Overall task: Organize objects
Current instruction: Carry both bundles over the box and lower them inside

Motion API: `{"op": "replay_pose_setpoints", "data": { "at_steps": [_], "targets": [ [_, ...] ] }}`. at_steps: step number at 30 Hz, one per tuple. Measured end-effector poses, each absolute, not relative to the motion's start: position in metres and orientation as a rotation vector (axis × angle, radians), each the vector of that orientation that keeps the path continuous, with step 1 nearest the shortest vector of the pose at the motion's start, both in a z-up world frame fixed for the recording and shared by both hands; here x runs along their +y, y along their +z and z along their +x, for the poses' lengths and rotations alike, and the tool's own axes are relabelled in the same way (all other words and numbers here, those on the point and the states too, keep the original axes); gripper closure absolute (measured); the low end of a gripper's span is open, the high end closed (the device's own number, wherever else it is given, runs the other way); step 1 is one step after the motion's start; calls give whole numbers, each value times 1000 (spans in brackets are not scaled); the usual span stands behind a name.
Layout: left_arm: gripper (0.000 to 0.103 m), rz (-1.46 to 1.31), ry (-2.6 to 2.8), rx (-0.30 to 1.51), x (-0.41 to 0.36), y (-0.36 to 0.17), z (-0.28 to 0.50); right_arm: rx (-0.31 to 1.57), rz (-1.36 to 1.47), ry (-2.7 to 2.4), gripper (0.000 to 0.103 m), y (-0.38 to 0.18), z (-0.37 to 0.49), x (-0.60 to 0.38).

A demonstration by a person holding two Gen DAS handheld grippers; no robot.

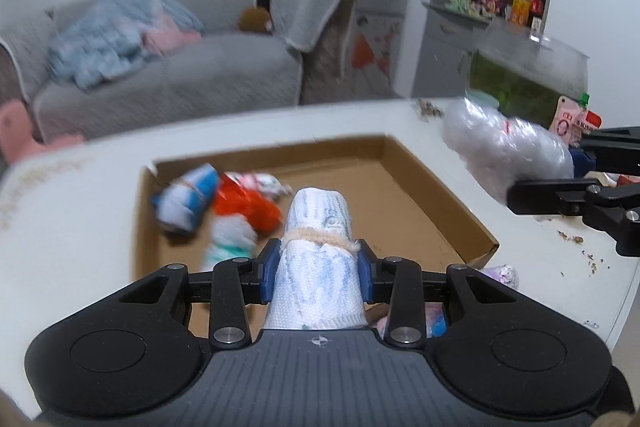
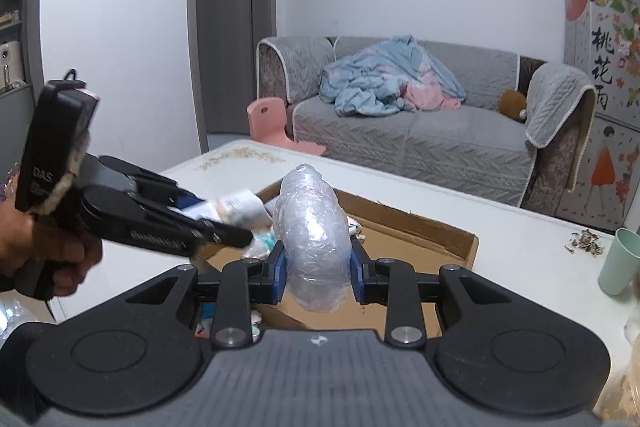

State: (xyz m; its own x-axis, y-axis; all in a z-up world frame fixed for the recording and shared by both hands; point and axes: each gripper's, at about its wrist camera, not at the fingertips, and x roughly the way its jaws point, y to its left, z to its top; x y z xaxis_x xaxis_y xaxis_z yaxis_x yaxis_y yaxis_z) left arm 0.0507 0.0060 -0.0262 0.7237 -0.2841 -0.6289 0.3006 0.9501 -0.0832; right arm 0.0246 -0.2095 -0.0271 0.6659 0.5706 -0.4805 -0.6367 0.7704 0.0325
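My left gripper (image 1: 318,259) is shut on a white and blue rolled bundle (image 1: 318,267) tied with a rubber band, held above the shallow cardboard box (image 1: 424,195). Several rolled bundles lie in the box: a blue and white one (image 1: 188,199), an orange one (image 1: 248,203), a white and green one (image 1: 232,239). My right gripper (image 2: 318,263) is shut on a clear plastic-wrapped bundle (image 2: 314,239), held over the box's near edge (image 2: 460,239). In the left wrist view that bundle (image 1: 508,147) and the right gripper (image 1: 576,167) show at the right.
The box sits on a white table (image 1: 80,211) with seed husks (image 2: 586,241) scattered. A mint cup (image 2: 620,261) stands at the right. A fish tank (image 1: 528,75) and a pink pouch (image 1: 572,121) are at the far side. A grey sofa (image 2: 420,131) and a pink stool (image 2: 272,123) lie beyond.
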Motion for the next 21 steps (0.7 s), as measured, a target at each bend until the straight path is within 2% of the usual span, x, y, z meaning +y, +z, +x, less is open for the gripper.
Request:
{"op": "replay_pose_setpoints", "data": {
  "at_steps": [9,21],
  "targets": [
    [58,93,-254,878,25,-73,103,594,-142,698,75,-54,58,-185],
    [58,185,-94,793,31,-82,115,722,-148,712,75,-88,98,-135]
  ]
}}
